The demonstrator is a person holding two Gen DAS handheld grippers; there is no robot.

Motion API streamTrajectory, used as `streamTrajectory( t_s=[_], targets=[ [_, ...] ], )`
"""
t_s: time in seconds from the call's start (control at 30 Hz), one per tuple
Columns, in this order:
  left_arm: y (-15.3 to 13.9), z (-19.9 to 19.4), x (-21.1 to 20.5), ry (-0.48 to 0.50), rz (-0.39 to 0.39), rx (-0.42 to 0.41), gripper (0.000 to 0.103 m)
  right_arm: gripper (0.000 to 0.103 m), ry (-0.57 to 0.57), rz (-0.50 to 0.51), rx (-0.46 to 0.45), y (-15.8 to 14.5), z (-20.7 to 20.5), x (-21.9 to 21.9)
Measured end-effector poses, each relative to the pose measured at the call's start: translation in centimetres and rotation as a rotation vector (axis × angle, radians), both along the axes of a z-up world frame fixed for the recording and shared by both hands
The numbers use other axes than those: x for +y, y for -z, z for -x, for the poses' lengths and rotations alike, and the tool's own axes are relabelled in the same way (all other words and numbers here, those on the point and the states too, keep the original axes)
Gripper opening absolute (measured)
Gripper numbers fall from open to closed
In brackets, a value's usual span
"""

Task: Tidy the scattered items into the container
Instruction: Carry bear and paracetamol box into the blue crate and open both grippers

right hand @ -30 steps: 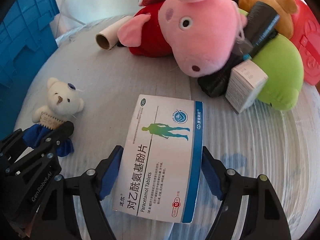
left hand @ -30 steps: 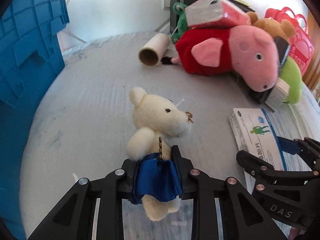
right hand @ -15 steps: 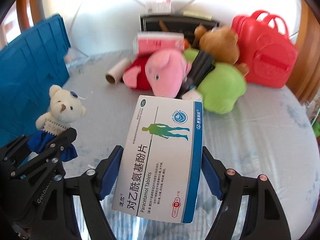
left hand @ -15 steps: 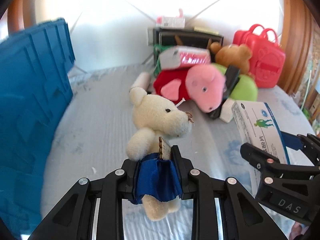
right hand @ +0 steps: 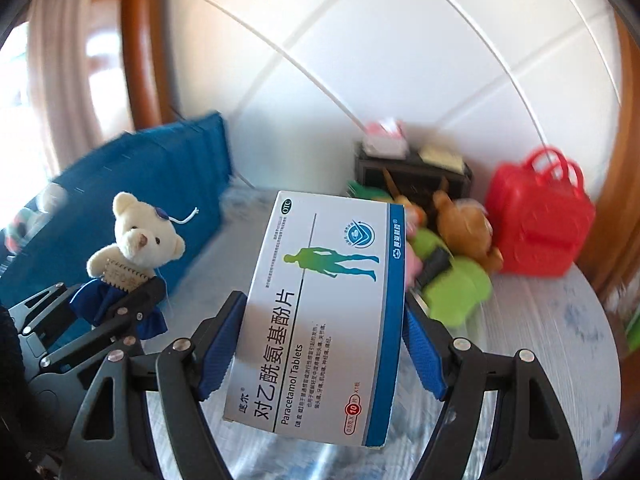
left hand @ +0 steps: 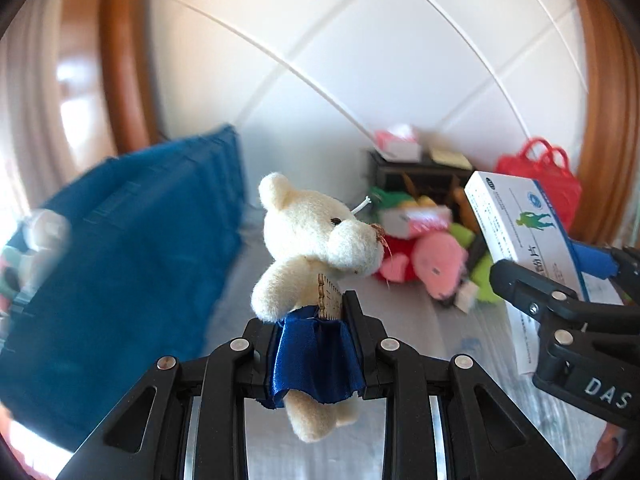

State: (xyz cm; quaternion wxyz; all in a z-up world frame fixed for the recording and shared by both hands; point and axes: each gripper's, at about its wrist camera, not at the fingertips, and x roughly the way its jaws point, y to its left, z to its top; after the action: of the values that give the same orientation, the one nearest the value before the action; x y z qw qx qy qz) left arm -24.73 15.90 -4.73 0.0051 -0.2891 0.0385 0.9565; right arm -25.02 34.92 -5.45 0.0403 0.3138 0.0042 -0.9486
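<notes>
My left gripper (left hand: 310,344) is shut on a small cream teddy bear (left hand: 316,240) in a blue skirt and holds it high above the table; the bear also shows in the right wrist view (right hand: 136,248). My right gripper (right hand: 324,344) is shut on a white and blue paracetamol tablet box (right hand: 324,312), also lifted; the box shows at the right of the left wrist view (left hand: 520,232). The blue crate (left hand: 120,264) stands to the left, its wall also in the right wrist view (right hand: 152,176).
At the back of the grey table (right hand: 540,340) lies a pile: a pink pig plush (left hand: 436,268), a green plush (right hand: 452,292), a brown bear (right hand: 460,220), a red plastic bag (right hand: 536,220) and a black box (right hand: 412,168). A white tiled wall is behind.
Both grippers have risen well above the table with the bear and the tablet box, so the pile now looks farther and lower. The crate's top edge has come into view.
</notes>
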Motion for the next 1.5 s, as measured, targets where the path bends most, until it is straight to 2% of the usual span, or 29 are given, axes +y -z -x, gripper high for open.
streamTrajectory(
  t_s=[0.17, 0.27, 0.43, 0.6, 0.77, 0.9, 1.0, 1.17, 1.27, 1.33, 1.4, 1.5],
  targets=[
    [-4.2, -1.4, -6.1, -0.081, 0.002, 0.082, 0.027, 0.075, -0.097, 0.003, 0.046, -3.1, 0.1, -5.6],
    [-6.5, -1.8, -11.2, -0.133, 0.012, 0.121, 0.027, 0.075, -0.163, 0.052, 0.077, -5.2, 0.5, -9.7],
    [-8.3, -2.1, -21.6, -0.244, 0.045, 0.140, 0.027, 0.075, -0.300, 0.113, 0.108, -7.8, 1.7, -19.8],
    [-8.5, -1.0, -31.7, -0.355, 0.081, 0.112, 0.027, 0.076, -0.404, 0.127, 0.077, -7.5, 3.6, -29.8],
    [-6.3, 1.3, -38.6, -0.417, 0.057, -0.012, 0.027, 0.075, -0.448, 0.081, -0.024, -5.3, 5.3, -37.3],
    [-3.3, 3.0, -40.7, -0.415, 0.044, -0.128, 0.029, 0.075, -0.417, 0.023, -0.112, -3.2, 7.2, -39.8],
    [-2.2, 3.3, -41.4, -0.403, 0.014, -0.152, 0.034, 0.075, -0.397, -0.007, -0.128, -2.9, 7.6, -40.1],
    [-1.8, 2.4, -41.8, -0.396, 0.008, -0.133, 0.063, 0.078, -0.379, -0.037, -0.153, -2.0, 7.5, -40.1],
    [-1.9, 1.7, -41.6, -0.397, 0.030, -0.115, 0.075, 0.083, -0.382, -0.047, -0.156, -1.7, 7.3, -40.0],
    [-2.0, 0.9, -41.5, -0.384, 0.022, -0.094, 0.081, 0.089, -0.382, -0.048, -0.145, -1.9, 6.8, -39.9],
    [-2.2, 0.2, -41.6, -0.373, 0.008, -0.073, 0.082, 0.103, -0.375, -0.048, -0.128, -2.2, 6.3, -39.8],
    [-2.9, -0.8, -41.6, -0.357, 0.001, -0.035, 0.084, 0.103, -0.369, -0.039, -0.101, -3.1, 5.5, -39.4]
  ],
)
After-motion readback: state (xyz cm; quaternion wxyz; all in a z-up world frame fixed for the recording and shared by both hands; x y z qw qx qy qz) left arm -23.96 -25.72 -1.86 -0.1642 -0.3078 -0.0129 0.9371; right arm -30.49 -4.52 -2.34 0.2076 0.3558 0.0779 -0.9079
